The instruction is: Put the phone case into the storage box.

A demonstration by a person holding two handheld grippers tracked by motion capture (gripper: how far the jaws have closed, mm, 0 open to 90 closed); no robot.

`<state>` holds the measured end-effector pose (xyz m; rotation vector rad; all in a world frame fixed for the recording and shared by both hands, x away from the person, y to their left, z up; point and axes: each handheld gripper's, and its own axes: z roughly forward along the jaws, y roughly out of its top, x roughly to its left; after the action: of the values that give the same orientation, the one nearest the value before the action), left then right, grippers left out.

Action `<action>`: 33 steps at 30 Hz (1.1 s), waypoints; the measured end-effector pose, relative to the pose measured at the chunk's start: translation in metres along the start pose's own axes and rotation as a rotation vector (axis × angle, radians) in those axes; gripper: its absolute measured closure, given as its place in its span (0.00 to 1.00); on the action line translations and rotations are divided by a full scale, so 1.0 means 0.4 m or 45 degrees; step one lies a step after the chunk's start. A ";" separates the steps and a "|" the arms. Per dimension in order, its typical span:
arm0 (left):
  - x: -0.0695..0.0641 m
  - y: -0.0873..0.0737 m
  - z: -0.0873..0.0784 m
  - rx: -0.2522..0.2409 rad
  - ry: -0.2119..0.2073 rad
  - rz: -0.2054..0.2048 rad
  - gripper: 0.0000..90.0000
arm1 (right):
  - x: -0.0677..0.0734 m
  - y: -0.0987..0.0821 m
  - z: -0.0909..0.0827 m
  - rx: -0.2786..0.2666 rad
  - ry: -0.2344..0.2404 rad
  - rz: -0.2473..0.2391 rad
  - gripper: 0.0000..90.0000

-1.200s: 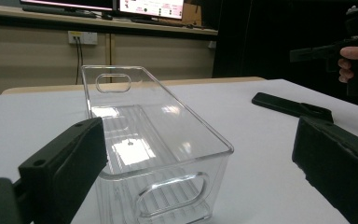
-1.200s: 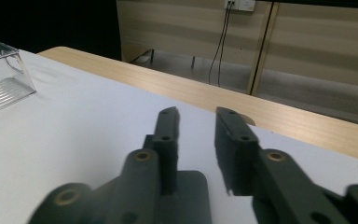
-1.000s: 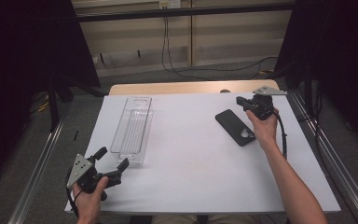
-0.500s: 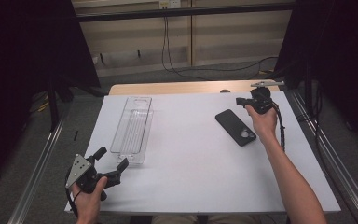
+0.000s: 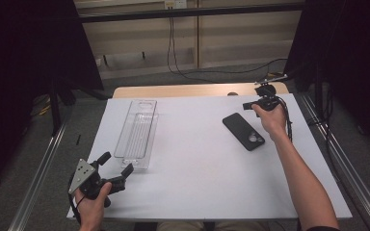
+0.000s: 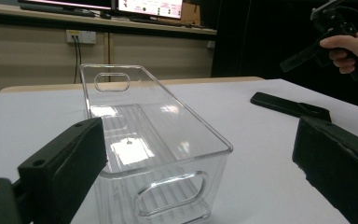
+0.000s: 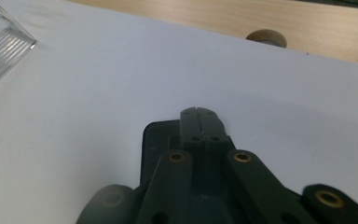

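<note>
A black phone [image 5: 243, 131] lies flat on the white table top [image 5: 197, 163] at the right, camera end toward the person. My right gripper [image 5: 248, 105] hovers above the phone's far end, jaws shut with nothing between them; in the right gripper view the right gripper [image 7: 200, 113] sits over the phone [image 7: 156, 140]. A clear plastic bin [image 5: 137, 132] stands empty left of centre. My left gripper [image 5: 116, 163] rests at the near left corner, open wide and empty. In the left gripper view the left gripper [image 6: 196, 144] faces the bin [image 6: 154, 135], with the phone [image 6: 289, 105] beyond.
A bare wooden strip [image 5: 197, 90] runs along the table's far edge, with a small round knob [image 7: 266, 38] set in it. Metal rails [image 5: 38, 173] flank the table on both sides. Cables hang on the back wall. The other hand with its gripper [image 6: 307, 51] shows at the left gripper view's upper right.
My right gripper has lifted a little and drifted toward the table's far edge, away from the phone, still shut. The left gripper has stayed put.
</note>
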<state>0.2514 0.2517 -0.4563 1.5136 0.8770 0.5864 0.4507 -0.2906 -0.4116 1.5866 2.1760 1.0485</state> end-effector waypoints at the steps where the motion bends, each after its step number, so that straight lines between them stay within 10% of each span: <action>1: -0.001 0.000 0.000 0.000 -0.001 0.007 0.03 | -0.001 0.006 0.005 0.059 -0.008 0.024 1.00; 10: 0.001 0.000 0.000 0.006 0.000 0.006 0.03 | -0.011 0.035 0.041 0.247 -0.003 0.065 1.00; 33: 0.001 0.001 0.007 0.014 0.008 0.017 0.03 | -0.052 0.025 0.139 0.371 -0.131 0.067 1.00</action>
<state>0.2538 0.2504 -0.4565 1.5295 0.8770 0.5971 0.4980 -0.2856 -0.4484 1.7841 2.3092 0.6682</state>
